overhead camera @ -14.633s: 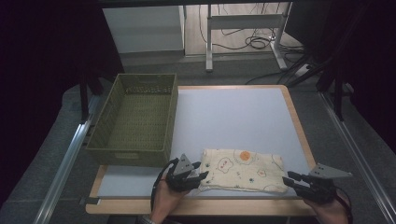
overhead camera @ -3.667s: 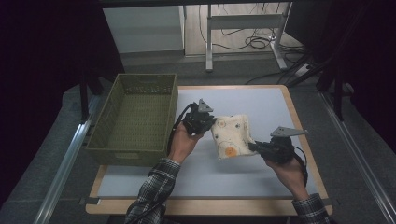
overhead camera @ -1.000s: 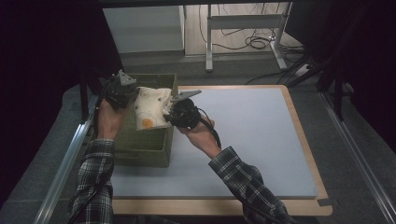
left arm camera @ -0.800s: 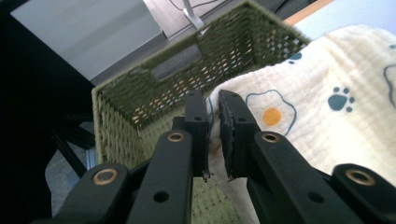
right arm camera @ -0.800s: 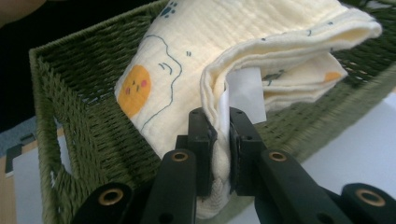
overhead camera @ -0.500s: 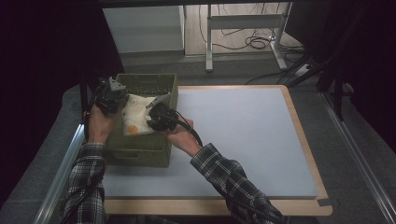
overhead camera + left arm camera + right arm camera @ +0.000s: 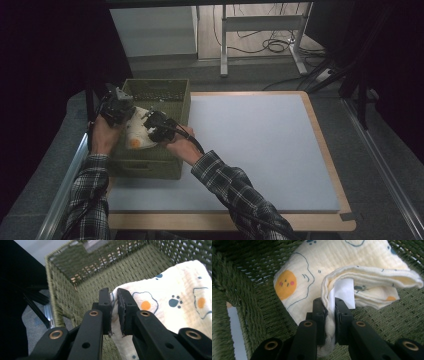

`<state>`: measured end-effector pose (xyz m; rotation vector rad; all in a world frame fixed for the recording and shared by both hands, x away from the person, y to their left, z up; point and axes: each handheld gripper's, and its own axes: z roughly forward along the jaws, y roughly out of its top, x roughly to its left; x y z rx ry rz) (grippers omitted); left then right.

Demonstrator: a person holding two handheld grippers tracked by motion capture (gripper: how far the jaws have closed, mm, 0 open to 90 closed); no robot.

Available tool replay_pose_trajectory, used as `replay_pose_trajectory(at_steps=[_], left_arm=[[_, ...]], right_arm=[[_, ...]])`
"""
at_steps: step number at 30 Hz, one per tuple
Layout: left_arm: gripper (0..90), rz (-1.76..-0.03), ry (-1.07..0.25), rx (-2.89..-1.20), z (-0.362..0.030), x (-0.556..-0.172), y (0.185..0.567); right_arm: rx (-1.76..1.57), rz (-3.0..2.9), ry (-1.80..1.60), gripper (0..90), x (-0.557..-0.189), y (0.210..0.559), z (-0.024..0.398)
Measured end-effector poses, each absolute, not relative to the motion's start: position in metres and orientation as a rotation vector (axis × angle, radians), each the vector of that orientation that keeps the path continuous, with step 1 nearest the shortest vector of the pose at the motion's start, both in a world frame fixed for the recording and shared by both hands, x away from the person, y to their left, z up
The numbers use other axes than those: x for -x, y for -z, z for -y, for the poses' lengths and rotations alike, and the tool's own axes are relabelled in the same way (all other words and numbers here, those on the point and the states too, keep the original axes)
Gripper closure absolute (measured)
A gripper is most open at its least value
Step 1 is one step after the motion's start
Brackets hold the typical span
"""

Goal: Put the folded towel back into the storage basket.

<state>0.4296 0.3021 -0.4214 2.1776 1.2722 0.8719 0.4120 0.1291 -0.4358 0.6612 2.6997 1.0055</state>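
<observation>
**Cloth going into basket, both grippers clamped**

At the far left of the high view I am watching the left gripper [image 7: 118,107] hanging over the basket [image 7: 172,90]. Its jaws are pinching one edge of the cloth [image 7: 136,132]; in the left gripper view the cloth [image 7: 172,297] is squeezed between narrow jaws, basket wall [image 7: 62,297] just behind.

The cloth, cream with egg and paw prints, is sitting folded inside the basket, at its near left part.

To the right, the right gripper [image 7: 159,126] is clamping the folded edge. In the right gripper view the cloth [image 7: 312,270] is lying on the basket floor [image 7: 387,322], a white tag [image 7: 344,292] poking out of the fold.

The basket is standing on the mat [image 7: 260,145], at its left edge.
</observation>
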Motion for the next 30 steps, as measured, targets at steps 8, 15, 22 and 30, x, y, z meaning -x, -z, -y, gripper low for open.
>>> replay_pose_trajectory(at_steps=[8,15,22,30], left_arm=[[81.6,-1.303,-0.815,-2.23,-0.303,-0.438,0.436],[65.8,-1.35,-0.818,-2.273,-0.302,-0.446,0.447],[54.0,-1.373,-0.805,-2.247,-0.299,-0.448,0.449],[40.3,-1.388,-0.782,-2.181,-0.297,-0.443,0.446]], right_arm=[[-0.706,-2.735,-0.919,76.4,-0.416,0.439,-0.136],[-0.714,-2.716,-0.942,66.5,-0.419,0.437,-0.133],[-0.716,-2.67,-0.982,60.0,-0.423,0.43,-0.121],[-0.706,-2.639,-1.029,48.9,-0.423,0.427,-0.106]])
